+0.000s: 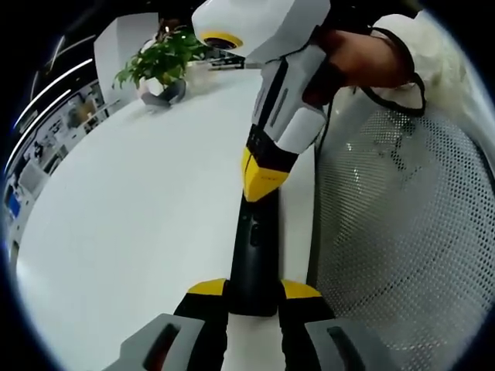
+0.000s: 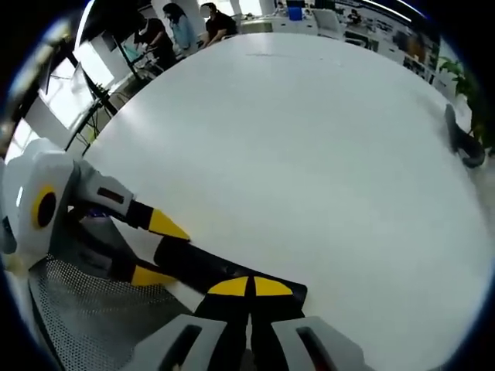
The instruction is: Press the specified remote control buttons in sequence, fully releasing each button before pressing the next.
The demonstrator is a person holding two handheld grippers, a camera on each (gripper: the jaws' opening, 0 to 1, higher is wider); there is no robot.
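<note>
A long black remote control [image 1: 253, 239] points away from me along the white table's [image 1: 139, 201] near edge. My left gripper [image 1: 254, 290] is shut on its near end, one yellow-tipped jaw on each side. My right gripper [image 1: 263, 179], held by a person's hand [image 1: 363, 58], comes down from above with its yellow tips together on the remote's far half. In the right gripper view, my right gripper [image 2: 250, 287] is shut, its tips on the remote [image 2: 209, 267], and the left gripper [image 2: 158, 251] clamps the remote's other end from the left.
A potted plant [image 1: 162, 66] stands at the table's far side, and its dark pot [image 2: 462, 143] is at the right edge of the right gripper view. A white mesh chair back [image 1: 402, 232] is close beside the remote. People [image 2: 186, 27] stand beyond the table [image 2: 309, 154].
</note>
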